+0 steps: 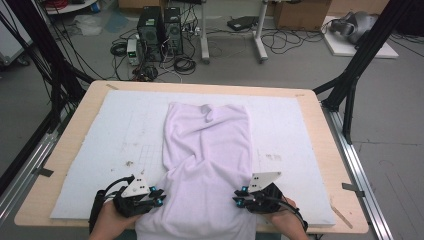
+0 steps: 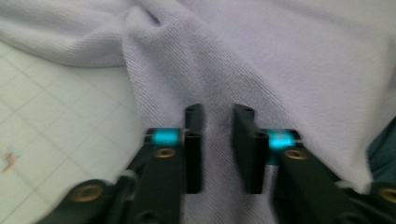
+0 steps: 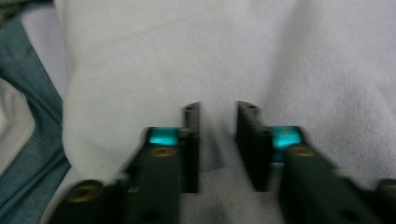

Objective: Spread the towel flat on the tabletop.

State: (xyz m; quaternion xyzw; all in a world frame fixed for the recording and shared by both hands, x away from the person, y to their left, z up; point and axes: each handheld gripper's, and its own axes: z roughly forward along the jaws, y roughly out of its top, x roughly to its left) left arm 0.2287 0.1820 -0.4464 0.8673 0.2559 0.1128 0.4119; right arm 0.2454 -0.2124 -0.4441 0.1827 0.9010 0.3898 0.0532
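A wooden table [image 1: 75,135] carries a pale mat [image 1: 115,145], and a white garment [image 1: 207,150] lies lengthwise down the middle of the mat, its collar end toward the far edge and its near end hanging over the table's front edge. The cloth is smooth at the far half and bunches into folds where it narrows near the person. The left gripper [image 1: 159,196] sits at the garment's left edge near the front of the table, held by a hand [image 1: 107,222]; seen from its own camera, the left gripper [image 2: 218,122] has its jaws drawn close with a ridge of the cloth between them. The right gripper [image 1: 239,196] sits at the garment's right edge, opposite the left one; in its own view the right gripper [image 3: 218,116] likewise has jaws set narrow with cloth pinched between them
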